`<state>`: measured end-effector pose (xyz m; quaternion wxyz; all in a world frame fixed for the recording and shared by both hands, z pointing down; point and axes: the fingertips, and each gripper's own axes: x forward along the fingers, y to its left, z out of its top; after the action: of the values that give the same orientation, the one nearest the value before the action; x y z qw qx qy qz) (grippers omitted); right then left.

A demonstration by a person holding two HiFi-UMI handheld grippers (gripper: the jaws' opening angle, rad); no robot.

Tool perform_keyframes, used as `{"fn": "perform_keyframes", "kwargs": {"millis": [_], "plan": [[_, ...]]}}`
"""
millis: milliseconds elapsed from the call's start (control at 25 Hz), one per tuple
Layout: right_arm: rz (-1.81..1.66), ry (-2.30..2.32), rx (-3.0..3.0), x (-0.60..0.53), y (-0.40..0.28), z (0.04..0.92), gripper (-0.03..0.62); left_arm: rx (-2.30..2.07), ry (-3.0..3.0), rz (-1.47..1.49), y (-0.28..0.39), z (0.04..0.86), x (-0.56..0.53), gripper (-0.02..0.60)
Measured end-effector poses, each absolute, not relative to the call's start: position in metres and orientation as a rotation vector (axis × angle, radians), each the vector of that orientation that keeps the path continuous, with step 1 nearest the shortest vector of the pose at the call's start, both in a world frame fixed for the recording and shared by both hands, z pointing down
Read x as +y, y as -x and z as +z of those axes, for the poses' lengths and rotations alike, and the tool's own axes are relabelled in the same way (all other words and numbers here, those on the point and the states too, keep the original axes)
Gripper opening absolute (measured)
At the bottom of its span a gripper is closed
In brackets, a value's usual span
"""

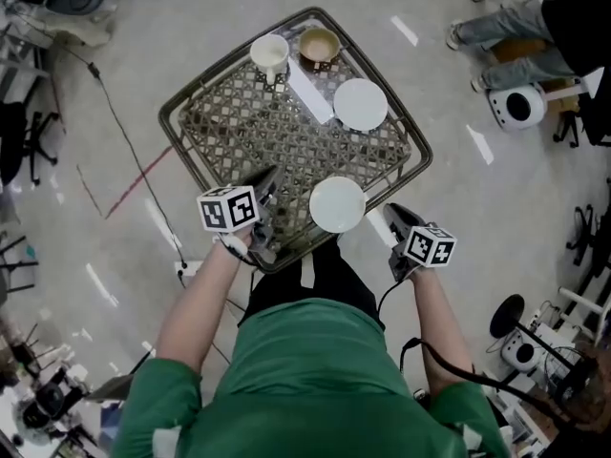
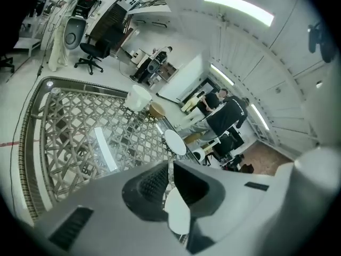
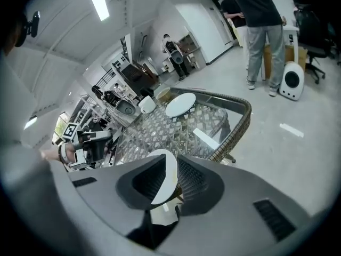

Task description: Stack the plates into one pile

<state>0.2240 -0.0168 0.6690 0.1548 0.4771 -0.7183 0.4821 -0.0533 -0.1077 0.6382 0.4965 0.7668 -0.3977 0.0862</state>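
Two white plates lie apart on the glass-topped wicker table (image 1: 181,151). The far plate (image 1: 361,104) (image 2: 175,142) (image 3: 180,104) rests near the back right edge. The near plate (image 1: 337,204) sits at the front edge. Its rim (image 3: 164,180) stands edge-on between the jaws of my right gripper (image 1: 391,210) (image 3: 173,167), which reaches in from the plate's right. A thin gap shows beside one pad. My left gripper (image 1: 270,175) (image 2: 170,169) hovers over the table's front left, left of the near plate. Its jaws are nearly together with nothing between them.
A white cup (image 1: 270,55) (image 2: 138,97) and a brown bowl (image 1: 319,45) (image 2: 156,109) stand at the table's far corner. People's legs (image 1: 506,27) and a round white device (image 1: 518,106) are on the floor at the upper right. A cable (image 1: 124,132) runs along the left.
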Motion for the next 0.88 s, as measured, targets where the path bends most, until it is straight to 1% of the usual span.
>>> {"fn": "perform_keyframes", "kwargs": {"millis": [360, 560, 760, 880], "plan": [[1.322, -1.300, -2.012, -0.013, -0.196, 0.712, 0.086, -0.975, -1.843, 0.209, 0.089, 0.632, -0.061, 0.046], [1.251, -1.224, -1.967, -0.016, -0.186, 0.738, 0.106, -1.021, -1.831, 0.221, 0.108, 0.633, -0.048, 0.046], [1.255, -1.141, -1.947, -0.019, -0.174, 0.754, 0.132, -1.057, -1.797, 0.213, 0.124, 0.637, -0.042, 0.046], [1.231, -1.103, -1.939, -0.022, -0.167, 0.757, 0.132, -1.074, -1.776, 0.209, 0.127, 0.640, -0.043, 0.046]]}}
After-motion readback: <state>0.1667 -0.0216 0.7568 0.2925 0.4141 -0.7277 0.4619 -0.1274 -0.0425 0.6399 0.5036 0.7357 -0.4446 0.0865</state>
